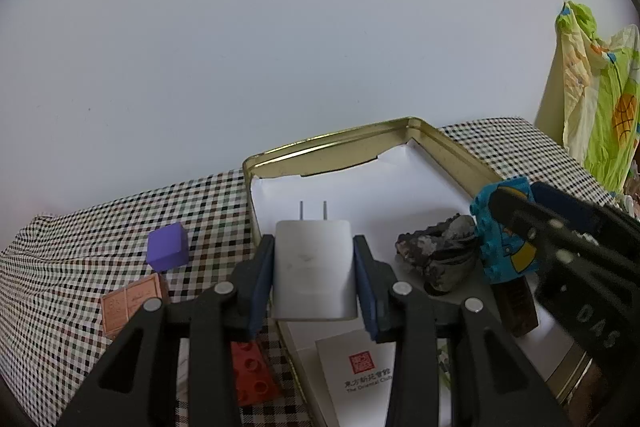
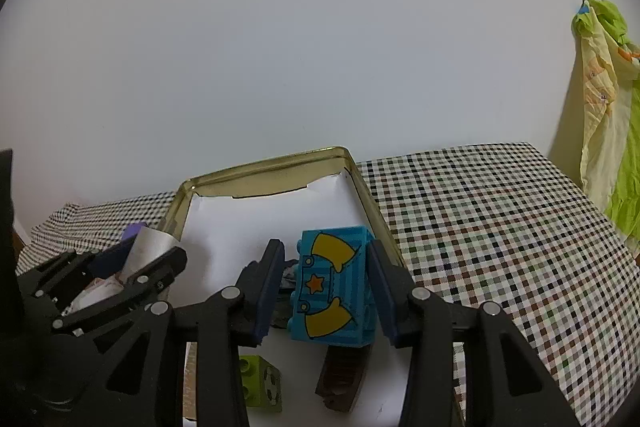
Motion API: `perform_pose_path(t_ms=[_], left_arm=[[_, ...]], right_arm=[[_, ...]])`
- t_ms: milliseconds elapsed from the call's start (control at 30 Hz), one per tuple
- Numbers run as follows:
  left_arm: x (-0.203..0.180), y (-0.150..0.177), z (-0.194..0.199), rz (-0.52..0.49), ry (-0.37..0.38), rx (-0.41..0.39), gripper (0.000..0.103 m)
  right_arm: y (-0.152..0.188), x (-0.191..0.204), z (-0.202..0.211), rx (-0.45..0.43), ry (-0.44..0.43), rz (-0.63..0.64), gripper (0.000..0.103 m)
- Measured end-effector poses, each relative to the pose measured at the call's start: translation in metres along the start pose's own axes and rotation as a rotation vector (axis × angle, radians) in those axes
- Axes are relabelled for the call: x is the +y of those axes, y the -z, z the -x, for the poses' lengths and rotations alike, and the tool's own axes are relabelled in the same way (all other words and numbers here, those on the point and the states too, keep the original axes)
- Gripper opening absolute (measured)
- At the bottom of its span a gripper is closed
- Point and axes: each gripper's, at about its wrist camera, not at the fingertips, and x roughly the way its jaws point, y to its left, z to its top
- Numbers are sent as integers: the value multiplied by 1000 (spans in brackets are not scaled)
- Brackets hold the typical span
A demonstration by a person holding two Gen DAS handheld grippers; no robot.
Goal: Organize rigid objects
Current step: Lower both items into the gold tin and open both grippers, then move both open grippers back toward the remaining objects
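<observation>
Holding a white charger (image 1: 314, 269) between closed pads, the left tongs (image 1: 314, 273) fill the lower middle of the left wrist view; the charger's 2 prongs point away, toward the far wall of the gold tin (image 1: 332, 141). Below them, at the bottom of that frame, lie a white card (image 1: 360, 375) with a red seal and a red brick (image 1: 252, 375) on the checked cloth of the desk (image 1: 60, 287). A little further out, left of the tongs, sit a copper-coloured block (image 1: 128, 303) and a purple cube (image 1: 168, 246), both outside the tin.

In the right wrist view the right tongs (image 2: 326, 289) hold a blue printed brick (image 2: 334, 287) in the lower middle; the right pad presses its side, while the left pad seems to stand just off it, so the grip looks loose. Under it lie a brown piece (image 2: 342, 383) and a lime brick (image 2: 262, 387), and a dark rock (image 1: 440, 255) rests just beyond on the tin's white paper lining. At the far right edge hangs a green and yellow cloth (image 2: 608, 115).

The step in hand looks like placing: both tongs carry a piece over or near the tin's near end. Next, each piece probably needs lowering onto a bare patch of lining; the charger has room ahead, the blue brick less, with the rock and brown piece close by. Releasing one at a time would keep the tongs from knocking together.
</observation>
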Motion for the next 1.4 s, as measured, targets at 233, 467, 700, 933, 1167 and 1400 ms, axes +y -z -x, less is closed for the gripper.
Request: perform_pose_path(t_ms=[233, 467, 700, 933, 1167, 1400], left_arm=[[4, 0, 0, 26, -10, 5, 73], [7, -1, 7, 54, -27, -50, 102], [7, -2, 12, 65, 14, -75, 102], [7, -3, 22, 38, -32, -117, 102], [16, -1, 24, 69, -53, -114, 102], [28, 6, 28, 80, -84, -100, 102]], right_arm=[[-4, -14, 18, -101, 8, -96, 73], [-5, -22, 20, -117, 7, -143, 73], [-4, -23, 19, -117, 16, -149, 73], [-2, -21, 15, -109, 35, -131, 74], [-1, -20, 15, -116, 44, -130, 74], [-1, -16, 16, -131, 56, -120, 74]])
